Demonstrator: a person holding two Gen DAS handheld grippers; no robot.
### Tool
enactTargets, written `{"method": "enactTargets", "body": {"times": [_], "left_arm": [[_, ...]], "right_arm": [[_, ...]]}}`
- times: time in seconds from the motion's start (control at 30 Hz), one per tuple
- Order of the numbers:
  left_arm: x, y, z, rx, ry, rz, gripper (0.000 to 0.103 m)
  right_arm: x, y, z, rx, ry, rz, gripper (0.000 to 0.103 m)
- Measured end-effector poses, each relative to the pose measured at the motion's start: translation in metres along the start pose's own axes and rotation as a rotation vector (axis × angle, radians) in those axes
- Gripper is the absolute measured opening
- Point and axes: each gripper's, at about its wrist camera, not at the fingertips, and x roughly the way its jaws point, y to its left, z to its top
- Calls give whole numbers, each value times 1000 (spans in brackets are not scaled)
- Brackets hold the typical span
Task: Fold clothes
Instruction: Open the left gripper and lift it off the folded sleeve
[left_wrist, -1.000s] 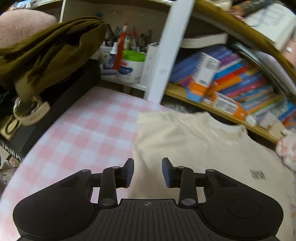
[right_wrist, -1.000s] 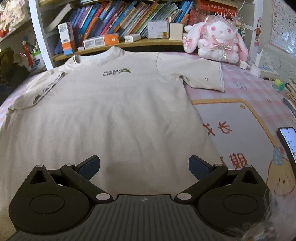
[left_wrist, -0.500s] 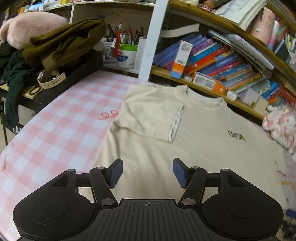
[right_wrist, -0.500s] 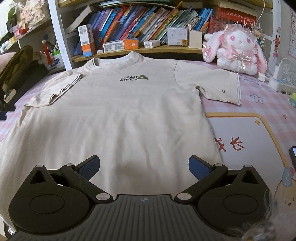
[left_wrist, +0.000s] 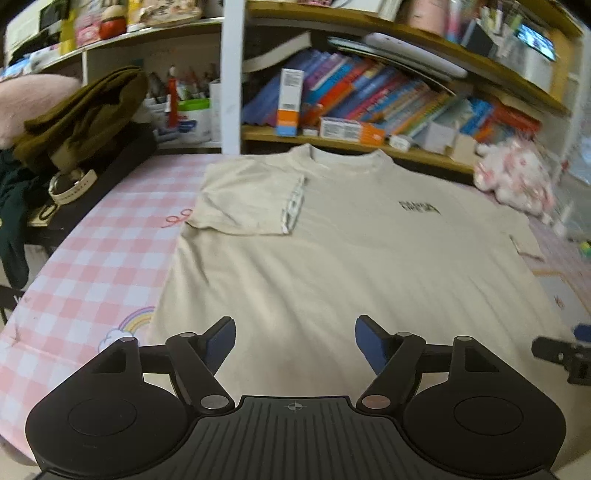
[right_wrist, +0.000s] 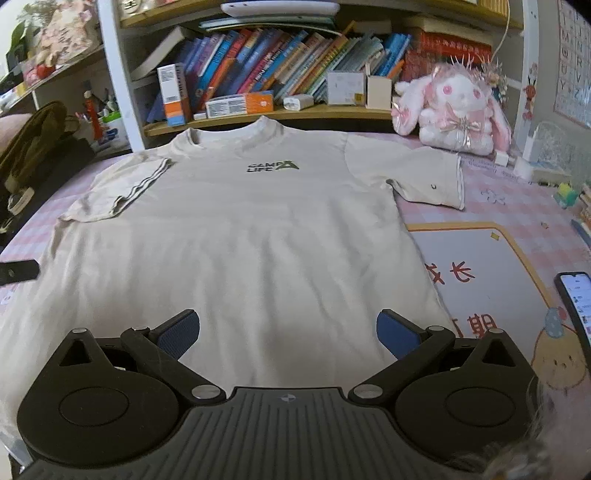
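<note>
From the left claw (left_wrist: 295, 341), jaws spread wide and empty, the shirt (left_wrist: 351, 266) lies flat on the checked table (left_wrist: 92, 266), front up, collar toward the bookshelf (left_wrist: 369, 140). Its left sleeve (left_wrist: 247, 199) is already turned in over the chest, probably the first fold; the hem sits just below the claw.

From the right claw (right_wrist: 288, 332), also wide open and holding nothing, the shirt (right_wrist: 240, 240) spreads ahead, its right sleeve (right_wrist: 417, 173) still out flat, awaiting its fold.
</note>
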Motion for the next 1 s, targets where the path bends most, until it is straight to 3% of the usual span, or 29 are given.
{"method": "enactTargets", "body": {"times": [0.37,0.63,1.0], "left_arm": [[-8,-6,-16,34,-2,-98,80],[-12,-25,-8,75,-54,-162,82],[7,-70,8,69,-71,-114,82]], "right_arm": [[-43,28,-23,-62,-23,-65,103],[-55,18,-21,-44,-48,-102,103],[-34,-36,7,19,-79,-35,103]]}}
